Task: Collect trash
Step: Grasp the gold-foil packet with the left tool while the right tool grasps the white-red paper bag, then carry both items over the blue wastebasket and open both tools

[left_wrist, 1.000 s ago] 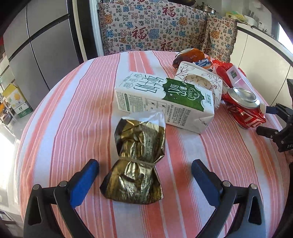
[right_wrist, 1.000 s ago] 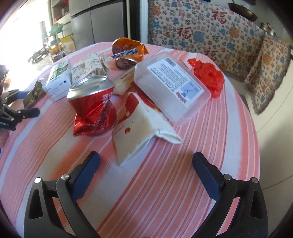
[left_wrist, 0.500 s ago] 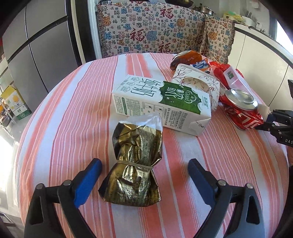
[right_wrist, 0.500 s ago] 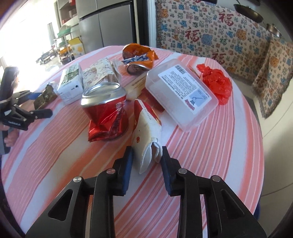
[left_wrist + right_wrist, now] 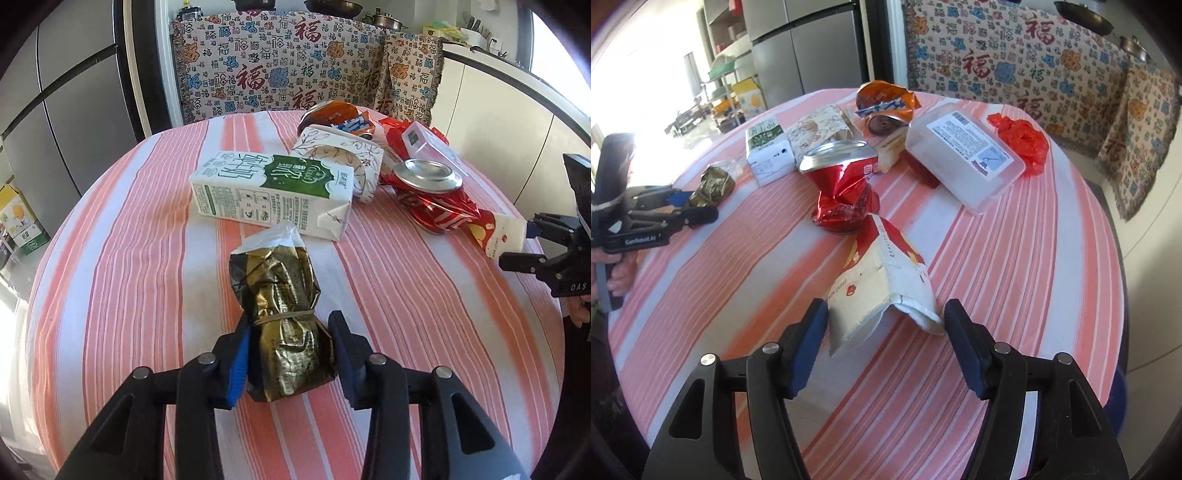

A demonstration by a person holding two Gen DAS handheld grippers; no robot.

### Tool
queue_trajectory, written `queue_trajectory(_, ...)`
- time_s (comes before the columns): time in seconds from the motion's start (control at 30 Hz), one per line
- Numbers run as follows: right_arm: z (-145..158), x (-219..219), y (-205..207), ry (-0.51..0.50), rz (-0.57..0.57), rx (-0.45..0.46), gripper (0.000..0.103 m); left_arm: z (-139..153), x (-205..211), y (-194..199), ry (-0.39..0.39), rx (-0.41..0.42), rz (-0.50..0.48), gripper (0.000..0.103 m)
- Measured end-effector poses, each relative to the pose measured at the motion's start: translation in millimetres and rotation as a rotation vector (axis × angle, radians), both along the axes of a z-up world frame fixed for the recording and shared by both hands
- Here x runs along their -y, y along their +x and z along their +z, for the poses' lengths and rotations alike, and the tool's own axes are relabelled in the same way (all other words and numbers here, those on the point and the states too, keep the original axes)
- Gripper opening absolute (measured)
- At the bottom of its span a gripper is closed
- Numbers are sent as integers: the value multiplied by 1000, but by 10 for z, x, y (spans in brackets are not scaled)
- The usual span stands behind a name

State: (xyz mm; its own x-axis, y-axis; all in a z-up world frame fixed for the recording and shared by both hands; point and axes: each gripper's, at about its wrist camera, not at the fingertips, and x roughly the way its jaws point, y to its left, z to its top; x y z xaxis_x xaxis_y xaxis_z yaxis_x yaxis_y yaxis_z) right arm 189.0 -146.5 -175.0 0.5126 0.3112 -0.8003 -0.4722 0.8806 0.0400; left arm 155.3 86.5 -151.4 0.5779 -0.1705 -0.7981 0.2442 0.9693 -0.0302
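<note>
A crumpled gold foil packet [image 5: 280, 295] lies on the striped tablecloth [image 5: 147, 295]. My left gripper [image 5: 290, 347] has its jaws closing and both pads press the packet's lower half. In the right wrist view that gripper [image 5: 690, 206] shows at the far left with the packet [image 5: 713, 184]. A creased red and white paper carton [image 5: 882, 269] lies between the jaws of my right gripper [image 5: 886, 312]. Those jaws are opening, and the right pad stands clear of the carton. In the left wrist view the carton's tip [image 5: 495, 232] sits at that gripper [image 5: 517, 240].
Behind lie a green and white milk carton [image 5: 269, 192], a floral paper box [image 5: 340, 158], a crushed red can [image 5: 842, 184], a crushed orange can [image 5: 886, 103], a clear plastic container [image 5: 964, 151] and a red plastic bag [image 5: 1023, 140]. The table's round edge [image 5: 1115, 258] is near.
The left jaws have closed from wide apart onto the gold packet. The right jaws clamped the paper carton half a second ago and now stand wider. Both grippers moved forward.
</note>
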Motion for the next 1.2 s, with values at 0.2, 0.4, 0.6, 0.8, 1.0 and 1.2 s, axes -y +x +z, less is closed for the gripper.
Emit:
queue_trajectory(0.2,120,-94,78,-13,36,-2,70,26,-1,-116,-21,-6,20,62)
queue_trajectory(0.4,240,-226,115,-24,81,-12,79,52,30,-102,-10,-10,43,63)
queue_trajectory(0.6,84,-291,255,-85,71,-77,74,6,78,-59,24,-18,58,63)
queue_trajectory(0.8,56,-189,274,-30,23,-97,24,-13,87,-43,27,-15,73,63)
queue_trajectory(1.0,115,-90,195,-8,-20,-83,20,5,91,-37,29,-15,72,45)
queue_trajectory(1.2,206,7,82,26,-30,-71,20,50,93,-74,17,-9,69,35)
